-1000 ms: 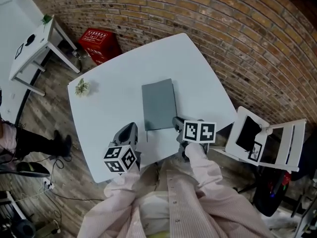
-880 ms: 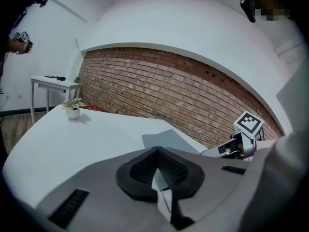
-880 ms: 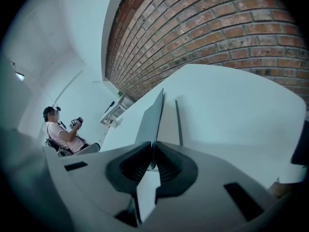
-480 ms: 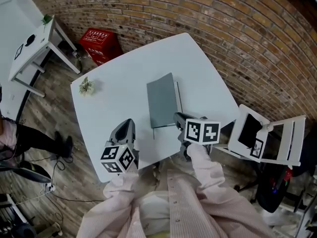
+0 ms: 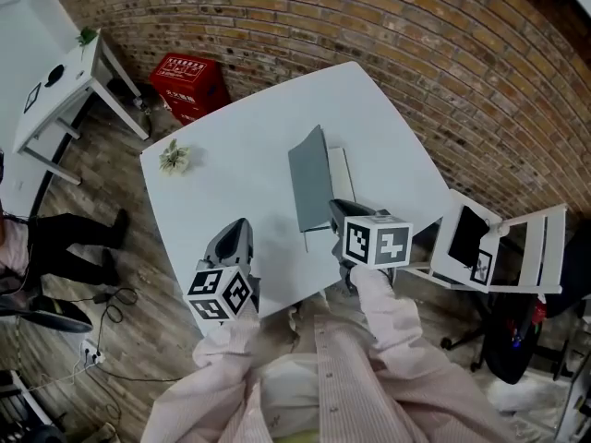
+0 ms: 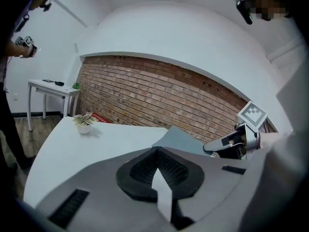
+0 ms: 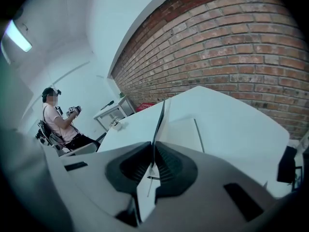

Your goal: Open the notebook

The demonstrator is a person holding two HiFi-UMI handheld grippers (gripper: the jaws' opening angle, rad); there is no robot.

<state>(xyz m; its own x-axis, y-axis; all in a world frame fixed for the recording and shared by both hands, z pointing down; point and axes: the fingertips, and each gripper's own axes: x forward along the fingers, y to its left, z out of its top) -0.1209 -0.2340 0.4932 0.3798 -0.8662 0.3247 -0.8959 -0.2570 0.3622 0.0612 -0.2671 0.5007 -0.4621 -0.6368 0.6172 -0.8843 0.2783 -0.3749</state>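
Observation:
A grey notebook lies in the middle of the white table. Its grey cover stands lifted almost on edge, and a white page shows to its right. My right gripper is shut on the cover's near edge. In the right gripper view the thin cover runs straight between the pads of that gripper. My left gripper hovers over the table's near left part, apart from the notebook, its tips together on nothing. From there the raised cover and the right gripper show ahead.
A small potted plant stands at the table's left edge. A red crate and a white side table are beyond it by the brick wall. A white chair with a tablet stands at the right. A person sits at the left.
The cover has gone from lying flat to standing nearly upright, and the white page is bared. My right gripper rose with the cover. My left gripper lifted slightly.

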